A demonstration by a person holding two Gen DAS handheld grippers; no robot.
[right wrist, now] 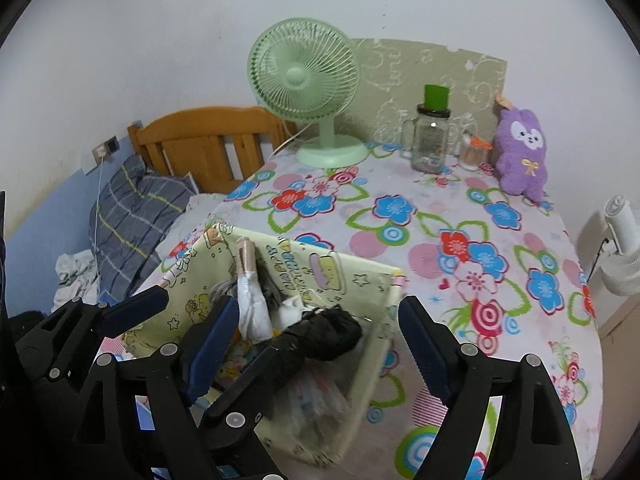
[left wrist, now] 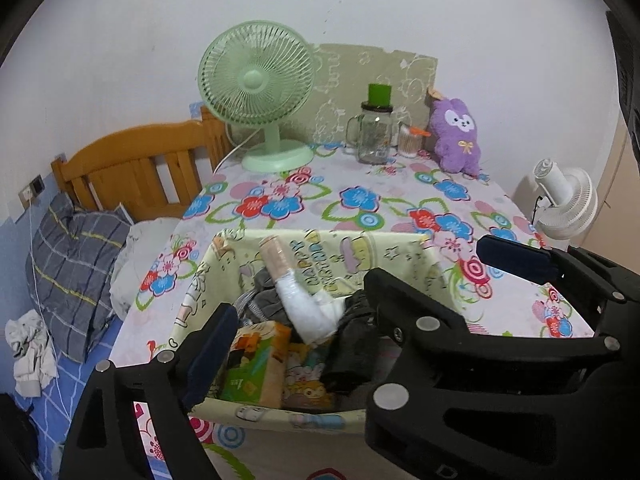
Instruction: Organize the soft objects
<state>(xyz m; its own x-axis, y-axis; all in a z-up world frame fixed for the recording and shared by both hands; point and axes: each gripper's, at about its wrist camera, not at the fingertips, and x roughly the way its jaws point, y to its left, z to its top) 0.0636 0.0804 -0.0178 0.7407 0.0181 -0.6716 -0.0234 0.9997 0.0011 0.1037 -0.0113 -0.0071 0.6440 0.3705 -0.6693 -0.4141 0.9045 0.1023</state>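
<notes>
— Spread wide, are both sets of jaws?

— Yes. In the left wrist view the left gripper point(left wrist: 296, 316) is seen parted over the fabric basket point(left wrist: 400, 246), one finger by its left wall, the other above its contents; nothing is pinched. The right gripper point(left wrist: 516, 258) is seen at the right, beside the basket, only one padded finger being shown clearly.

— And the soft things?

— A white rolled cloth point(left wrist: 308, 308) with a beige end is leaned across the basket, with grey fabric point(left wrist: 268, 296) behind it and a black bundle point(left wrist: 352, 344) to its right. A purple plush toy point(left wrist: 458, 136) is propped against the back board, well apart from the basket, beside a glass jar point(left wrist: 374, 132).

— In the right wrist view?

— The right gripper point(right wrist: 316, 320) is held agape around the basket's point(right wrist: 360, 276) right corner. The black bundle point(right wrist: 320, 336) is seen lying on top, the white cloth point(right wrist: 252, 304) beside it. The left gripper point(right wrist: 184, 304) is parted at the basket's left wall. The plush toy point(right wrist: 520, 152) is seated far back on the flowered tablecloth point(right wrist: 460, 220).
</notes>
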